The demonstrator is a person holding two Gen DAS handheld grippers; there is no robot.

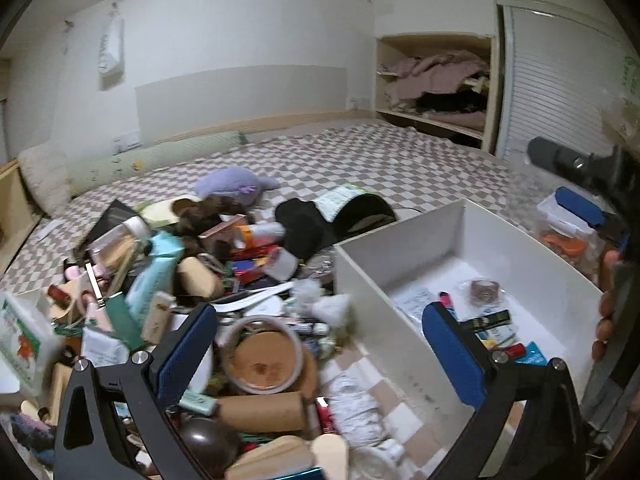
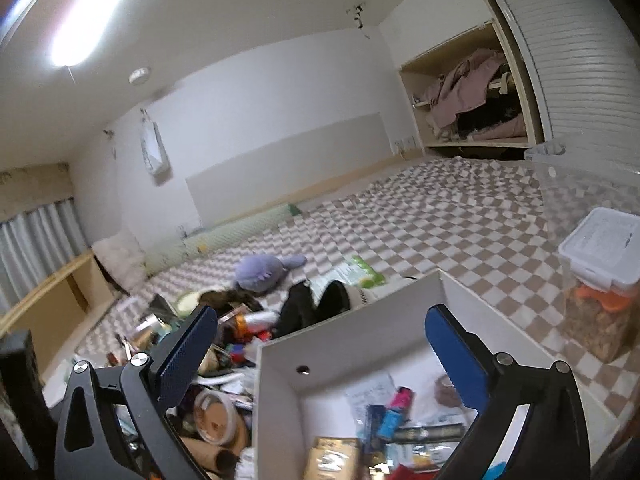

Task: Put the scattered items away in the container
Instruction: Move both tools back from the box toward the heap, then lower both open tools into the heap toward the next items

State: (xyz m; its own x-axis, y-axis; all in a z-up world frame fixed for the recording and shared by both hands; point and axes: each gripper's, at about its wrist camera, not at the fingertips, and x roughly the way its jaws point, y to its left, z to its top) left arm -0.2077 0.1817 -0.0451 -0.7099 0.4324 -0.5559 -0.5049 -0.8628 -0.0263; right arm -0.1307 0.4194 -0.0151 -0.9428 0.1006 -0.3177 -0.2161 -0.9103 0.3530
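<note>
A white box sits on the checkered bed, with small packets and a tape roll inside. A heap of scattered items lies left of it, with a tape ring and a cardboard tube nearest. My left gripper is open and empty, straddling the box's left wall above the heap's edge. My right gripper is open and empty over the box, whose contents show below. The right gripper also shows at the left wrist view's right edge.
A clear lidded tub with orange contents stands right of the box. A purple plush and a black cap lie behind the heap. The checkered bed stretches back to the wall and a closet.
</note>
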